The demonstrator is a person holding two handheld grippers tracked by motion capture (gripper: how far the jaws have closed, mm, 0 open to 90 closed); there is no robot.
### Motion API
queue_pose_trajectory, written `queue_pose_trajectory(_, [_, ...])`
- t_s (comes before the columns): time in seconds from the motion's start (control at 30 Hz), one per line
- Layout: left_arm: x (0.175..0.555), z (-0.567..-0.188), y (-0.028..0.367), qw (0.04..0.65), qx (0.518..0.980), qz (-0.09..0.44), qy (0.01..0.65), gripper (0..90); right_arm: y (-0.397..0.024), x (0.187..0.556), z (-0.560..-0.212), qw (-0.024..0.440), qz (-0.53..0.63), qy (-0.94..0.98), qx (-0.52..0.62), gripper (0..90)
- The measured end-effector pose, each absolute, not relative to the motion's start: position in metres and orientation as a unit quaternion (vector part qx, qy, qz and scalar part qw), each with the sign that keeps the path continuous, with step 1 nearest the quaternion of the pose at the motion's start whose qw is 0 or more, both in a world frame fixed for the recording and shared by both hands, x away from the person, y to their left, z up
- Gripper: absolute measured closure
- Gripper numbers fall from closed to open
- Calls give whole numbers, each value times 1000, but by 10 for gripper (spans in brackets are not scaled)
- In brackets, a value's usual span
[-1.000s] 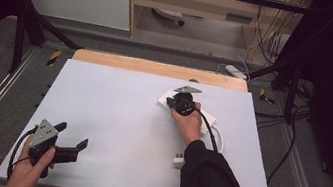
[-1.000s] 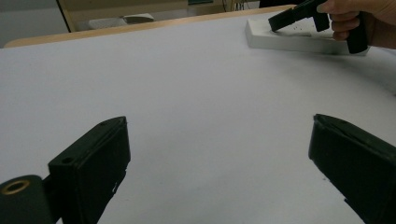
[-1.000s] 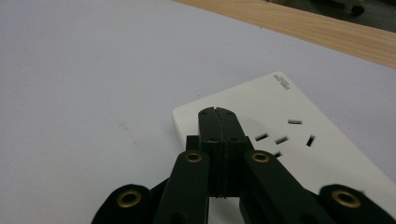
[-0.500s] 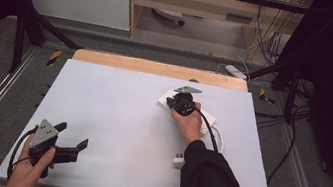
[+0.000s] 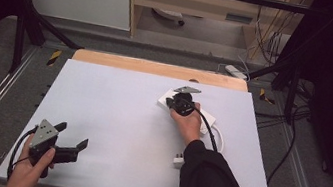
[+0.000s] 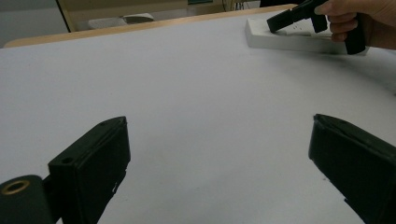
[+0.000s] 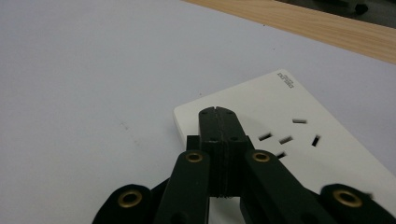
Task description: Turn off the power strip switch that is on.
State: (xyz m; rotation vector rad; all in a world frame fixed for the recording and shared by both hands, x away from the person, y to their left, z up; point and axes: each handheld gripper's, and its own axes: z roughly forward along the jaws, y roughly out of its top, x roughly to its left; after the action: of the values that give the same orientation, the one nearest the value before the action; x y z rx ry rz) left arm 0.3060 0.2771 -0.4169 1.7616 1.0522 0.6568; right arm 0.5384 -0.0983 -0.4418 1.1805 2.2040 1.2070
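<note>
No change is seen over the last second — right gripper held closed, empty, on the power strip; left gripper held wide open, empty.

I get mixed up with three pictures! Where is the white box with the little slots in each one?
High view: the white power strip lies on the far right part of the white table, under the right gripper.
Left gripper view: at the top right, far off, under the right gripper.
Right gripper view: centre right, just beyond the shut jaws.
Shared landmark: the wooden strip along the table's far edge.
</note>
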Motion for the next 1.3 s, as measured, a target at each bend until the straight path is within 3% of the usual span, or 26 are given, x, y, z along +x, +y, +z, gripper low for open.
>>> queue_pose_trajectory(1.3, [306, -417, 278, 475, 719, 270, 430, 54, -98, 537, -438, 186, 428, 779, 419, 900])
